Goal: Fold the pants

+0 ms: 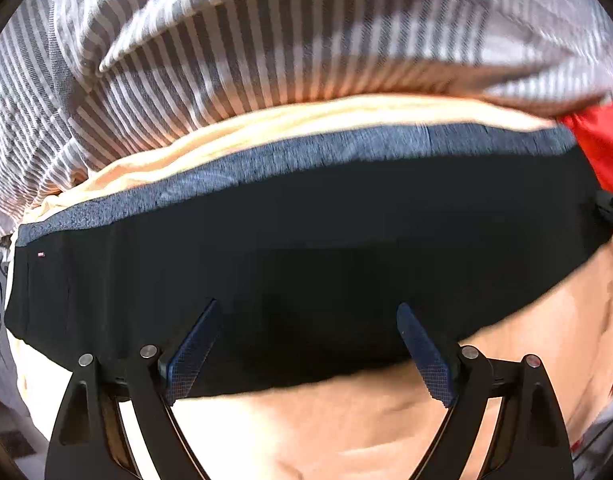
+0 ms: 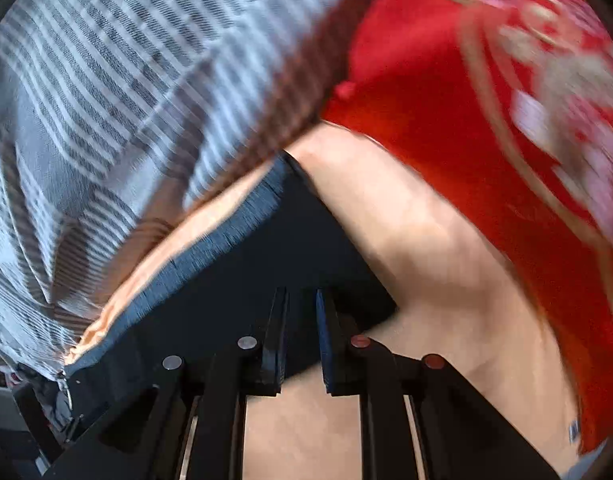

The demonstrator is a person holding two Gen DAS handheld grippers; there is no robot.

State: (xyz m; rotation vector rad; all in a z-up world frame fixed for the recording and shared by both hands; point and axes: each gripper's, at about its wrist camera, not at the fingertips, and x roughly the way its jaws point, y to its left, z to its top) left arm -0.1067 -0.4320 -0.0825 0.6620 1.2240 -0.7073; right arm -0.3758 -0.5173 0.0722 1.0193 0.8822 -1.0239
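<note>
The black pants (image 1: pixel 306 248) lie folded as a wide band on a peach sheet (image 1: pixel 326 432), with a grey-blue waistband (image 1: pixel 290 152) along the far edge. My left gripper (image 1: pixel 308 312) is open, its fingers spread wide over the near edge of the pants, holding nothing. In the right wrist view the pants (image 2: pixel 266 264) show as a dark corner with the grey-blue band (image 2: pixel 210 256). My right gripper (image 2: pixel 301 300) has its fingers close together with a narrow gap, over the pants' corner; whether it pinches fabric I cannot tell. The right gripper's tip shows in the left view (image 1: pixel 612 208).
A grey and white striped blanket (image 1: pixel 266 40) is bunched up behind the pants, also in the right view (image 2: pixel 106 100). A red patterned cloth (image 2: pixel 486 100) lies to the right and shows in the left wrist view (image 1: pixel 602 144). The peach sheet (image 2: pixel 426 240) surrounds the pants.
</note>
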